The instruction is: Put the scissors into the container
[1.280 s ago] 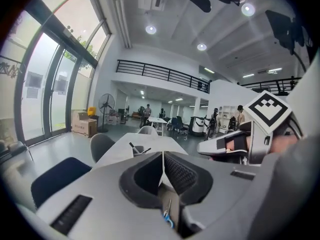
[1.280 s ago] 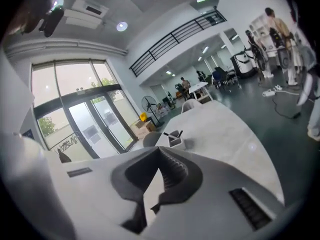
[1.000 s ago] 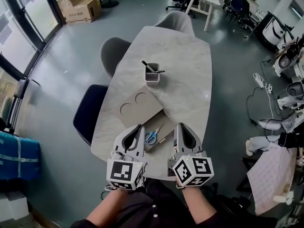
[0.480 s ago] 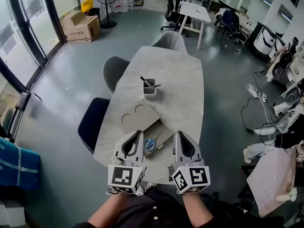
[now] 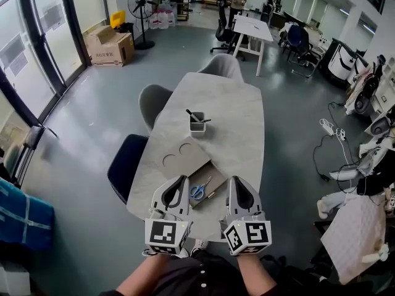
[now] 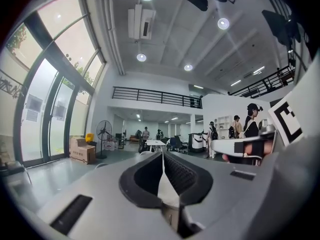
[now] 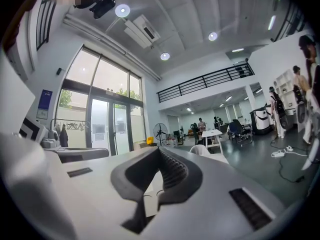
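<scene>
- Head view checked first. Found scissors (image 5: 198, 191) flat on a brown board (image 5: 208, 169) at the near end of the table (image 5: 236, 116), blue handles toward the person, blades aimed away and to the right. Placed, as seen from above, between the left gripper (image 5: 182, 180) and the right gripper (image 5: 234, 180), touched by neither.
- And the tongs?
- Both pairs pinched shut, tip against tip, with nothing between. Confirmed in the left gripper view and the right gripper view alike; aimed level, out across the room.
- Destination?
- Located a small grey container (image 5: 197, 127) farther up the same table, well apart from the scissors. Noted pens (image 5: 193, 115) already standing inside.
- Handling?
- Judged light and rigid, without give. Expect slick metal blades under the pads and little room to get beneath, given the flat lie. Recommend opening one pair wide and closing across the blue handles, or just beyond them at the pivot, for better bite and balance. Advise against the blade tips: prone to swing or slide out.
- Risks at the drop?
- Narrow mouth, partly taken by pens. Suggest going in blades first, handles left standing proud. Watch for tipping the container: likely light as well.
</scene>
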`<state>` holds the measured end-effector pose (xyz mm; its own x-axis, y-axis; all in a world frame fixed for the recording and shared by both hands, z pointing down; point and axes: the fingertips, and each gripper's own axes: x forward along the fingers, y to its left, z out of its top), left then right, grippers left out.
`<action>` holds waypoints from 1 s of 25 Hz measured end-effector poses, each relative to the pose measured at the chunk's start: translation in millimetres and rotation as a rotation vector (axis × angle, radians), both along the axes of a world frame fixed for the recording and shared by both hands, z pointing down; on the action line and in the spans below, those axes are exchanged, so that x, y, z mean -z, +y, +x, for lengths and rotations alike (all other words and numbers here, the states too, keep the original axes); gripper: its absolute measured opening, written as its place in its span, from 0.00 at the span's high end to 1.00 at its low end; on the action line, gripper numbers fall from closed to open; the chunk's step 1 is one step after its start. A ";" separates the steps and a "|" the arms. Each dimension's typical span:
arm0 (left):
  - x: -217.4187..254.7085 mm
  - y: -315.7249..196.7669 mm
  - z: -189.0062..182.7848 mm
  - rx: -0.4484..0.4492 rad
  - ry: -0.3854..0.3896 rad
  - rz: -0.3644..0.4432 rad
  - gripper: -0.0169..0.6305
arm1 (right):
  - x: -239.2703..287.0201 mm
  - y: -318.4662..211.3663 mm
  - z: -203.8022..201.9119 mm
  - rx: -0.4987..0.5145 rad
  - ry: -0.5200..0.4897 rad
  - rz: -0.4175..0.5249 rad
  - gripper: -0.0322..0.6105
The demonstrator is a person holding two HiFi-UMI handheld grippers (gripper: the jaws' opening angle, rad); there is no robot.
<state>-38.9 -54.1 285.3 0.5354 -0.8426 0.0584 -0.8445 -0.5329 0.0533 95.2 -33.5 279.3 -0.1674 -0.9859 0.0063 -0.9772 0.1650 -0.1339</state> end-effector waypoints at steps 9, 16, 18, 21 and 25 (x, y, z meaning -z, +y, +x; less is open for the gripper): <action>3.2 7.1 -1.0 -0.010 0.002 0.023 0.94 | 4.3 9.1 -4.2 -0.008 0.014 0.017 0.95; 4.1 5.7 -3.5 -0.002 0.002 0.036 0.94 | 6.2 6.8 -10.1 0.003 0.027 0.027 0.95; 3.7 5.7 -1.9 -0.001 0.009 0.035 0.94 | 5.3 6.6 -8.8 0.004 0.027 0.022 0.95; 5.9 5.8 -1.9 -0.005 0.002 0.032 0.94 | 6.0 6.7 -7.7 0.002 0.025 0.016 0.95; 6.4 4.1 -2.7 -0.007 0.001 0.033 0.94 | 5.0 4.9 -8.6 -0.002 0.025 0.015 0.95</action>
